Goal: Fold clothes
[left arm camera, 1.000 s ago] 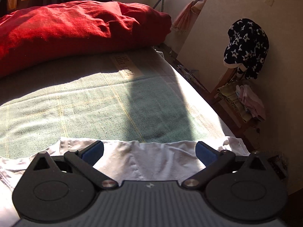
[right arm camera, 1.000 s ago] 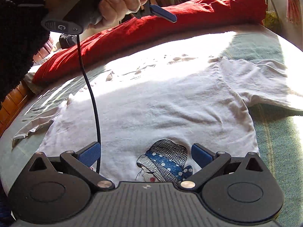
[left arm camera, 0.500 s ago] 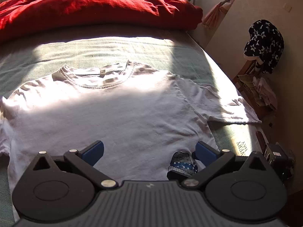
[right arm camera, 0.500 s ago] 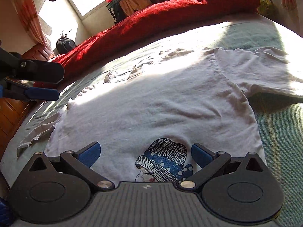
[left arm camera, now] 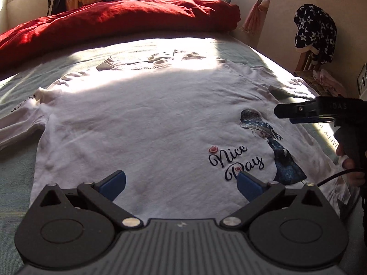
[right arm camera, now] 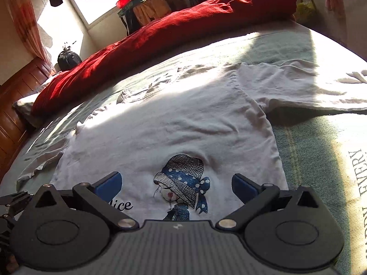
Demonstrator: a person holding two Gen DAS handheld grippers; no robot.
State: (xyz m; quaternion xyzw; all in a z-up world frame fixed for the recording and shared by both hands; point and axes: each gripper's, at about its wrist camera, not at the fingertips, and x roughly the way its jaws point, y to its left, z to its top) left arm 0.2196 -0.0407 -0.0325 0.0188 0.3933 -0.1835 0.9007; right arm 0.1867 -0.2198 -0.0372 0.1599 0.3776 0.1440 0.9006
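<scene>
A white T-shirt (left arm camera: 146, 119) lay spread flat, front side up, on the green bed cover (right arm camera: 316, 160). Its collar pointed to the red duvet (left arm camera: 114, 20), which was rolled along the far side of the shirt. Both sleeves were stretched out to the sides of the shirt. Near the hem of the shirt there was a print (right arm camera: 183, 183) of a girl in a blue dotted hat, and the words "Nice Day" (left arm camera: 236, 160) stood just beside it.

The left gripper (left arm camera: 181, 183) hovered over the hem of the shirt, on the side away from the duvet. Its blue pads (left arm camera: 113, 183) stood wide apart and nothing was between them. The right gripper (right arm camera: 176, 186) was also near the hem, above the print, with its jaws released and empty. In the left wrist view the right gripper (left arm camera: 296, 114) appeared from the side, over the edge of the shirt close to the print, and a hand (left arm camera: 351, 167) held its handle. Whether the fingers of either gripper touched the cloth could not be told.

Sunlight fell across the upper part of the shirt, and the lower part was in shadow. A dark garment with white stars (left arm camera: 314, 29) hung on a chair, well apart from the shirt.
</scene>
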